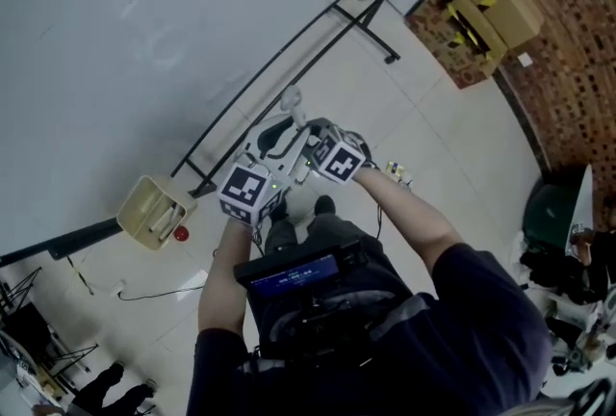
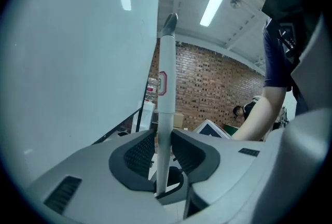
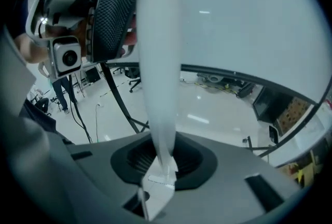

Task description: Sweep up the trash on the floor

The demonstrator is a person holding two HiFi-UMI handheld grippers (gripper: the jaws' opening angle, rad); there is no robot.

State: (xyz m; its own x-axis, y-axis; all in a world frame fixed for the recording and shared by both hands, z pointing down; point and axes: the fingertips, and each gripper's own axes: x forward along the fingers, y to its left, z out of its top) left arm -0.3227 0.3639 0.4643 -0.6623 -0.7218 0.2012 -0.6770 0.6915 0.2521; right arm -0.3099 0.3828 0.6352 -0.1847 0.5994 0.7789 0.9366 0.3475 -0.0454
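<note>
A white broom handle (image 1: pixel 290 102) stands in front of the person, and both grippers meet on it. My left gripper (image 2: pixel 165 159) has its ribbed pads against the handle (image 2: pixel 166 114), which rises upright to a grey tip. My right gripper (image 3: pixel 163 159) is shut on the same white handle (image 3: pixel 158 62), with the left gripper's pad showing higher up the shaft. In the head view the left gripper (image 1: pixel 276 154) and right gripper (image 1: pixel 308 143) sit side by side. Small bits of trash (image 1: pixel 397 174) lie on the pale floor to the right. A beige dustpan (image 1: pixel 152 209) stands at the left. The broom head is hidden.
A large white panel on a black metal frame (image 1: pixel 356 14) runs along the left and top. Cardboard boxes (image 1: pixel 478 14) stand by a brick wall at the top right. A dark green bin (image 1: pixel 550 214) and clutter are at the right, with cables and stands (image 1: pixel 38 347) at the bottom left.
</note>
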